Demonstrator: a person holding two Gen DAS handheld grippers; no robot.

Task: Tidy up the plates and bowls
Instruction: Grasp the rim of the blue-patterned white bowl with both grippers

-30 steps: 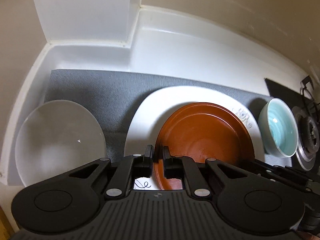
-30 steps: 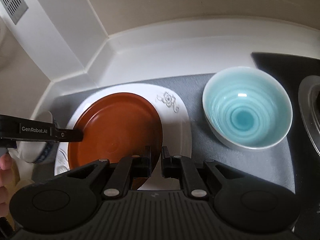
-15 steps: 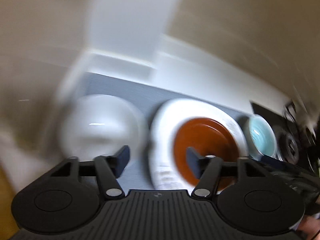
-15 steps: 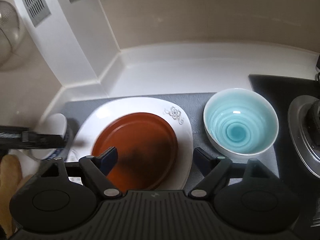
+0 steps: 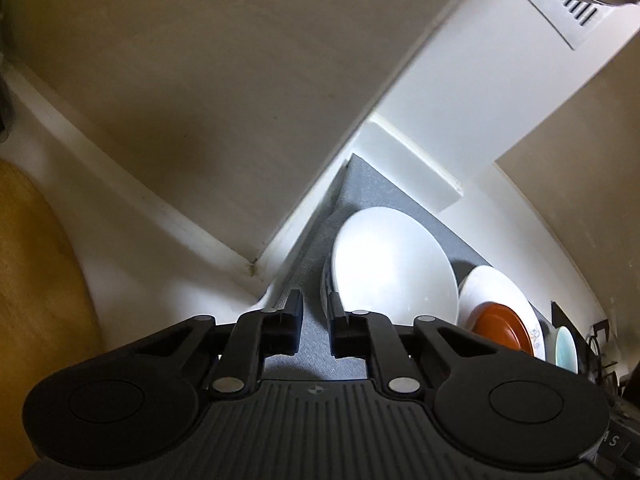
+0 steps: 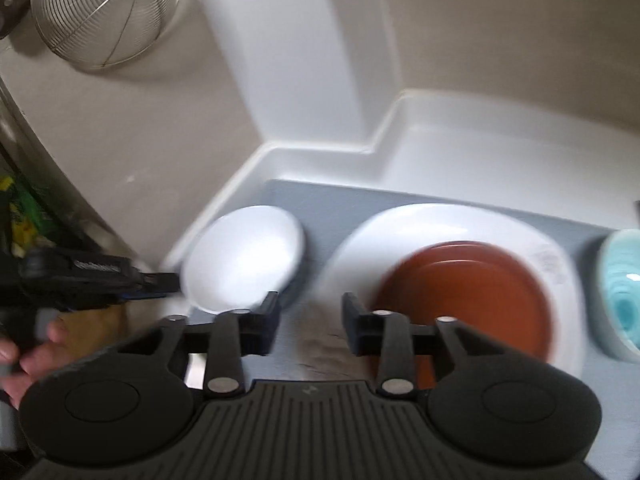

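A white bowl [image 5: 394, 268] sits on the grey mat [image 5: 372, 184] near the corner. My left gripper [image 5: 314, 320] is nearly shut, with the bowl's near rim at its right finger; contact is unclear. In the right wrist view the left gripper [image 6: 172, 282] reaches the white bowl [image 6: 244, 256] at its left rim. My right gripper [image 6: 310, 320] is open and empty above the mat, between that bowl and the brown plate [image 6: 464, 300], which lies on the large white plate [image 6: 440, 224]. A light blue bowl [image 6: 620, 300] stands at the right.
White counter walls [image 6: 320, 148] close the corner behind the mat. A wire strainer [image 6: 104, 8] hangs on the wall at upper left. A wooden board [image 5: 36, 300] lies left of the counter. The stove edge [image 5: 596, 340] is at the far right.
Both grippers let go of the brown plate and opened. My left gripper swung left to the white bowl and narrowed at its rim. My right gripper pulled back and shifted left.
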